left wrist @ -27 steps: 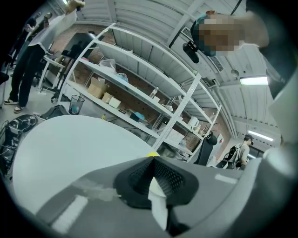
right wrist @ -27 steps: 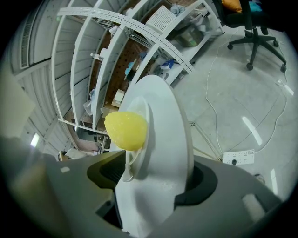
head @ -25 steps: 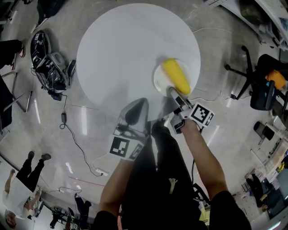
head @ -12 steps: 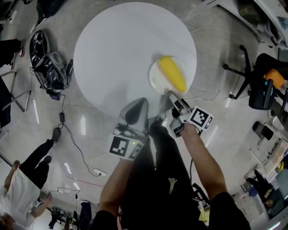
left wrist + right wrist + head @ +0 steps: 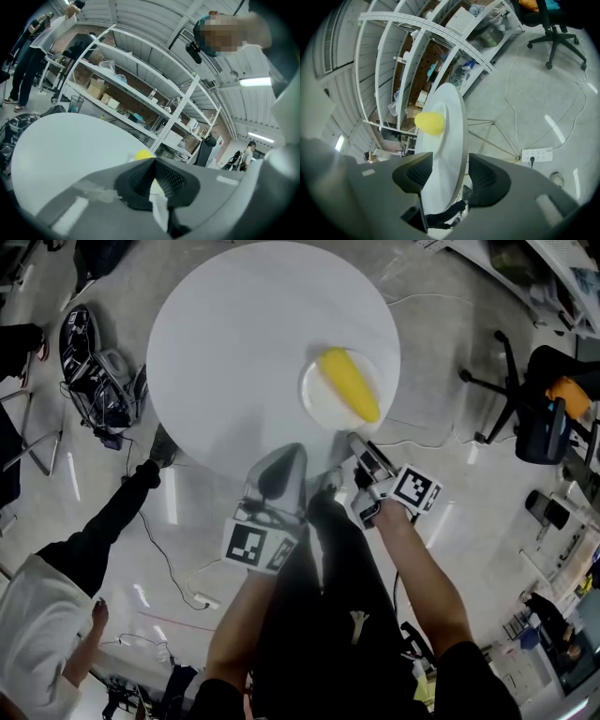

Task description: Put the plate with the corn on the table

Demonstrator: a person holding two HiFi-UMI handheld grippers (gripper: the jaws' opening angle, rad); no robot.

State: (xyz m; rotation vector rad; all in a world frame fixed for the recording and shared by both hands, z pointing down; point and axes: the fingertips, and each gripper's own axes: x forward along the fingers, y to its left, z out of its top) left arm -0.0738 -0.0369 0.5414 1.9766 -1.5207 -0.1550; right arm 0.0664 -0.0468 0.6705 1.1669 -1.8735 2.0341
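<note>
A white plate (image 5: 323, 399) with a yellow corn cob (image 5: 349, 383) rests on the round white table (image 5: 234, 343), near its right front edge. My right gripper (image 5: 359, 442) hangs just off that edge, a short way back from the plate. Its jaws are closing and grip nothing. In the right gripper view the table (image 5: 451, 154) shows edge-on between the pads of my right gripper (image 5: 450, 176), with the corn (image 5: 429, 123) beyond. My left gripper (image 5: 286, 465) is shut at the table's front edge. In its own view the left gripper (image 5: 153, 180) half hides the corn (image 5: 142, 154).
A person (image 5: 84, 549) in a white top and dark trousers stands at the table's left front. A wire cart (image 5: 103, 381) sits further left, an office chair (image 5: 539, 418) at the right. Cables and a power strip (image 5: 536, 154) lie on the floor.
My right gripper has drawn back from the plate, which stays on the table, and its jaws have narrowed. The person at the left has walked closer to the table.
</note>
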